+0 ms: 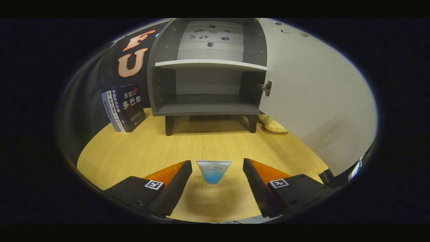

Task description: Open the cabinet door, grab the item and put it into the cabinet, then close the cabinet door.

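A small cone-shaped cup (213, 171), clear at the rim and blue toward its point, stands on the wooden table (141, 151) between my two fingertips. My gripper (217, 166) is open, its fingers spread to either side of the cup without touching it. Beyond them stands a grey cabinet (208, 107) on short dark legs, with one shelf (210, 64) and nothing in its lower compartment. Its pale door (315, 97) is swung wide open to the right, with a metal handle (267, 88) at its near edge.
Several books (125, 107) stand upright left of the cabinet against the black cloth wall. A yellow soft object (272, 124) lies on the table behind the open door, by the cabinet's right leg.
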The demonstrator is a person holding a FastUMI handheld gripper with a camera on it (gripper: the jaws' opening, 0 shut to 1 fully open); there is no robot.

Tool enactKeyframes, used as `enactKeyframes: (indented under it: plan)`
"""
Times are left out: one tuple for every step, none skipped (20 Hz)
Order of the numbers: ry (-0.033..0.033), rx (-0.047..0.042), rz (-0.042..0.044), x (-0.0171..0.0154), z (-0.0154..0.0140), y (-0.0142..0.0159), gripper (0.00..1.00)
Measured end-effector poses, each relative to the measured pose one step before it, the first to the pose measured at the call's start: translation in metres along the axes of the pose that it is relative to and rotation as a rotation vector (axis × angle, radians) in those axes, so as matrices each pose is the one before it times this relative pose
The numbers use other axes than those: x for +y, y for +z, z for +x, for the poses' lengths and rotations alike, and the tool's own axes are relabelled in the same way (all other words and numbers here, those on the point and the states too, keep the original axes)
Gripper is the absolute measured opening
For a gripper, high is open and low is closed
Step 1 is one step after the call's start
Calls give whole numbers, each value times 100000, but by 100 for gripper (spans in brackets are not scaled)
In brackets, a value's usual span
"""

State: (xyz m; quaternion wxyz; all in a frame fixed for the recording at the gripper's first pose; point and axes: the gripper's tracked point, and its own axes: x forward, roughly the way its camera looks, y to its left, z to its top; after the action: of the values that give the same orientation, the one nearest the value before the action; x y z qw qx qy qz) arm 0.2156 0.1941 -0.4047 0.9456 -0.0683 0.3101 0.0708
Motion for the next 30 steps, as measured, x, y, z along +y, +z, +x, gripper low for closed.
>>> enactKeyframes:
  plan:
    - [584, 1286, 1072, -68, 562, -279, 99]
    - [991, 1053, 1045, -27, 472, -181, 98]
    - [1032, 1373, 842, 262, 440, -192, 98]
    - [857, 1049, 622, 124, 443, -103, 94]
    - [1101, 1397, 595, 217, 260, -137, 86]
    - [238, 666, 443, 48, 188, 61, 79]
    - [-279, 491, 347, -49, 157, 154, 67]
    - [143, 1345, 134, 69, -87, -53, 66]
    - [39, 1226, 185, 87, -285, 18, 66]
    - [-272, 1702, 226, -36, -339, 161, 66]
    - [-197, 295, 711, 41, -412, 581, 64]
    - [233, -695, 685, 73, -673, 967, 63]
    - [385, -1419, 526, 188, -653, 1201, 63]
    - [340, -1530, 157, 112, -876, 1430, 63]
    - [125, -1325, -216, 2, -915, 1469, 63]
    - [-56, -1392, -245, -7, -856, 1626, 63]
    - [-102, -1441, 103, 31, -888, 1637, 63]
    - [354, -1652, 566, 143, -978, 1761, 63]
    - [524, -1466, 1189, 299, -786, 1716, 63]
    - [1052, -1273, 1068, 434, -870, 1705, 63]
    - [1258, -1519, 1211, 446, -827, 1785, 63]
    - [1451, -1835, 1435, 591, -761, 2156, 63]
    - [1352, -1922, 970, 525, -571, 1948, 63]
    - [943, -2258, -186, 587, -368, 1938, 63]
    - [370, -1765, -1539, 299, -146, 1671, 63]
    - [-157, -1146, -2232, 196, 84, 1605, 63]
    - [-395, -822, -1823, 182, 252, 1383, 63]
    - [-164, -858, -1233, 190, 411, 1369, 63]
    - [31, -1138, -383, 218, 584, 1367, 63]
    - [95, -1091, -294, 89, 599, 1444, 63]
